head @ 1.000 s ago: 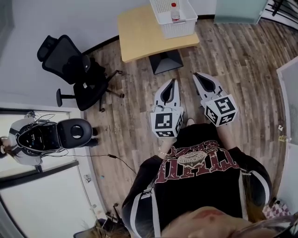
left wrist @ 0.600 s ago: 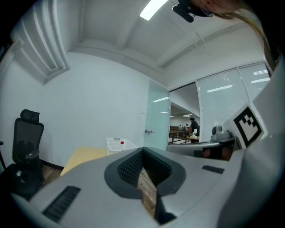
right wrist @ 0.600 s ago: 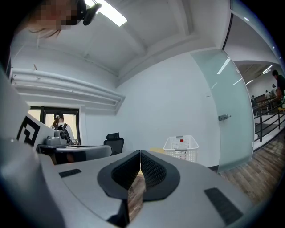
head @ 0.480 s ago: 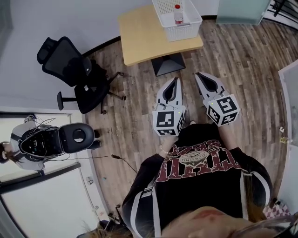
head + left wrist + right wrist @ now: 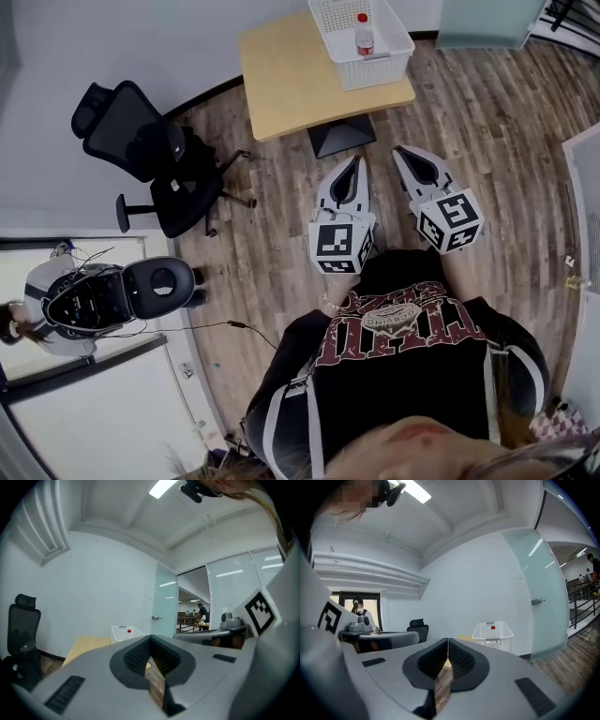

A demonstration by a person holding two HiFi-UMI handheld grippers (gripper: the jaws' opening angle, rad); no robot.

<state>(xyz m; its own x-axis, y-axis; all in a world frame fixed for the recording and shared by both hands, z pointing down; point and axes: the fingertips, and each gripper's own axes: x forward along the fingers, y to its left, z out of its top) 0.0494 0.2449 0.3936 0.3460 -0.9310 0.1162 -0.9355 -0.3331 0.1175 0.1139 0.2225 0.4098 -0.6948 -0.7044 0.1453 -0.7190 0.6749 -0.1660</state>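
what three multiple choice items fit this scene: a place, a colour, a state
1. Where is the white basket? A floor; B wooden table; C black chair.
2. Cap colour of the bottle? A red; B blue; C green.
3. The left claw and right claw are: A wide open; B shut on the bottle; C shut, empty.
B: it stands on the tabletop's far end. A: red cap shows inside the basket. C: both gripper views show jaws together, nothing between.
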